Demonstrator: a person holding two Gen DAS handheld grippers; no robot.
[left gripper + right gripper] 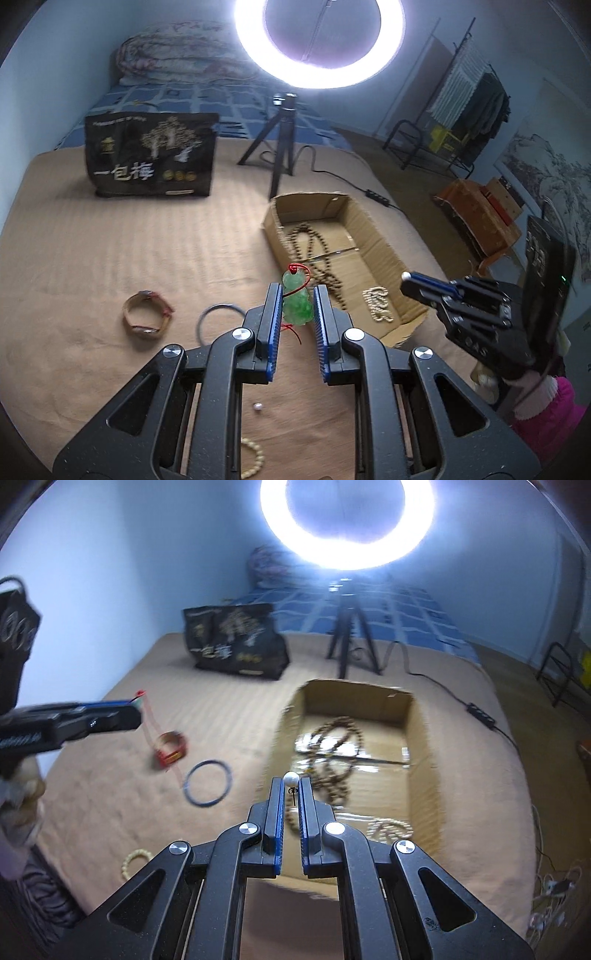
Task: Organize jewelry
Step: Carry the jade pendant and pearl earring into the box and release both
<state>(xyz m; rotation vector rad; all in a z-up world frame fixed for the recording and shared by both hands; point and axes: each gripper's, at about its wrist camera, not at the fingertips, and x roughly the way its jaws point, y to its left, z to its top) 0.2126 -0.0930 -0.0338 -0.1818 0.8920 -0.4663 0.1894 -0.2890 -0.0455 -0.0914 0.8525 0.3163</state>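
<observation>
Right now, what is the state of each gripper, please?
Left gripper: shut on the green pendant.
Right gripper: shut on the pearl earring.

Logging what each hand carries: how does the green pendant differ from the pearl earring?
The translucent green carved pendant on its red cord is large and fills the left hand-held gripper; the round white pearl earring is tiny, pinched at the right hand-held gripper's tips, its post hanging. Both are lifted off the bed.

Bead strands (317, 254) in box (373, 221); bangle (218, 314), watch (147, 314) left of box
</observation>
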